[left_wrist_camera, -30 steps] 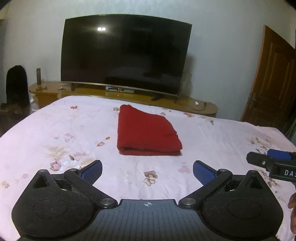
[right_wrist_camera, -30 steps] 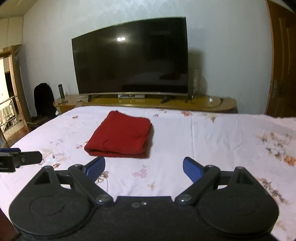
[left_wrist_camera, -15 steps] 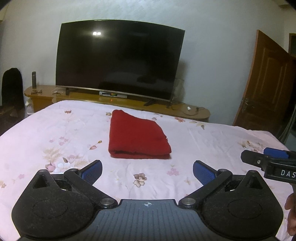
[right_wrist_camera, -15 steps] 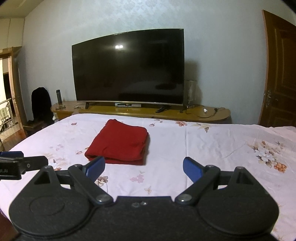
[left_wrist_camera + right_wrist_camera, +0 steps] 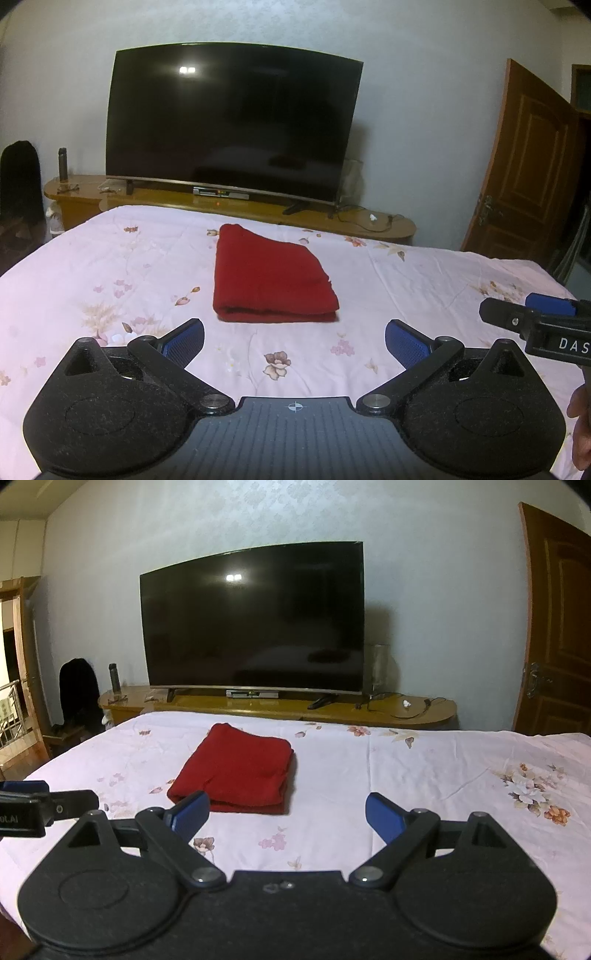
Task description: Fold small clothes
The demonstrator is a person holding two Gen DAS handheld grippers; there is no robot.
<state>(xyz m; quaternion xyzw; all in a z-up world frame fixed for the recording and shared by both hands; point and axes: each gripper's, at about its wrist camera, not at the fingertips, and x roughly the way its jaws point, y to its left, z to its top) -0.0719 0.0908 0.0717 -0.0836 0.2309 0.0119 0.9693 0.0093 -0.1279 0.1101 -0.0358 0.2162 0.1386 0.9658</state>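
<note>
Red garment [image 5: 271,275]: one item, lying folded in a compact rectangle on the bed [image 5: 110,266], its long axis running away from the cameras toward the television [image 5: 232,122]. It sits ahead of both tools, well apart from each. Left gripper [image 5: 294,341]: jaws spread wide, nothing held, garment almost straight ahead. Right gripper [image 5: 286,814]: jaws likewise apart and empty, garment ahead and to its left. Left appears nearer. Count: one garment, two grippers. Folding looks complete.
</note>
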